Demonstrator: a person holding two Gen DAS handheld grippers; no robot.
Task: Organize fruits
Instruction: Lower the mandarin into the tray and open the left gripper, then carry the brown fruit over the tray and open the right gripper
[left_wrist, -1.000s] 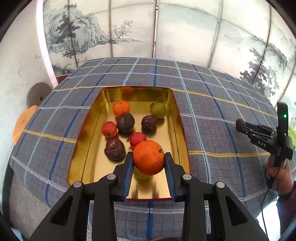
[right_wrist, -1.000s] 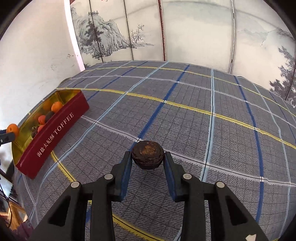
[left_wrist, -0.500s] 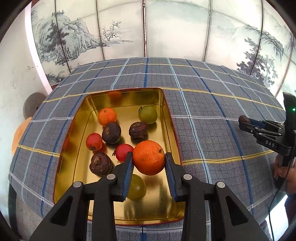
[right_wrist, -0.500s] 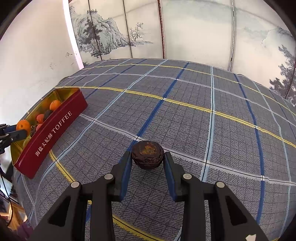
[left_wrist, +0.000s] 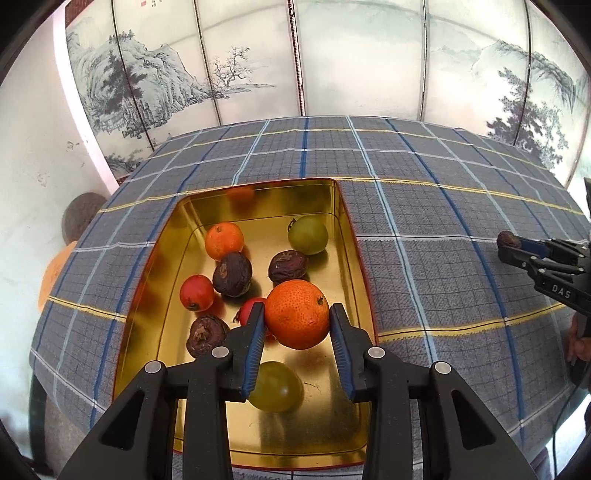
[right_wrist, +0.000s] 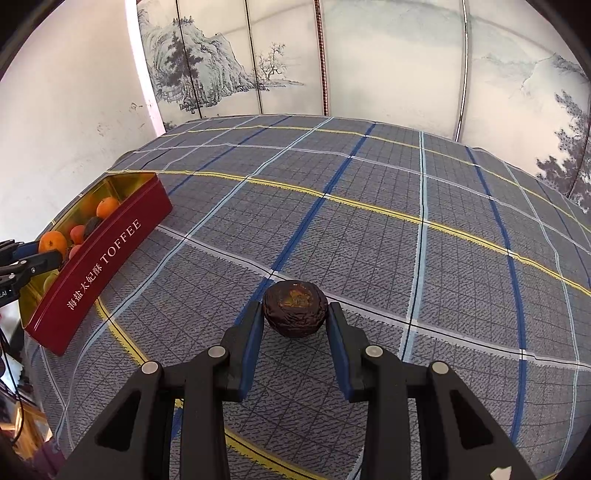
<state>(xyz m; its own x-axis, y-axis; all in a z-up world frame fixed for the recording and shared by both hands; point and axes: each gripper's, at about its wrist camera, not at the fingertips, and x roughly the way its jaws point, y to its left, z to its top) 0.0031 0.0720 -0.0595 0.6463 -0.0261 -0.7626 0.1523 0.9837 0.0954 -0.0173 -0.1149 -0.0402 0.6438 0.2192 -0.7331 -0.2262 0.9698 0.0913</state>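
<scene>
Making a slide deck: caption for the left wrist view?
Left gripper holds an orange above a gold tin of mixed fruit.

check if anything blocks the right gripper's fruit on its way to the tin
Nothing visible does. Only bare tablecloth lies between the dark fruit in the right gripper and the tin, which is open-topped.

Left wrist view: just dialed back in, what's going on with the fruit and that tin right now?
Both tongs are loaded. The left tongs grip an orange above the near part of the open gold-lined toffee tin, which already holds another orange, two green fruits, red ones and dark wrinkled ones. The right tongs grip a dark wrinkled fruit over the plaid tablecloth, well to the tin's right. Neither is released yet.
</scene>
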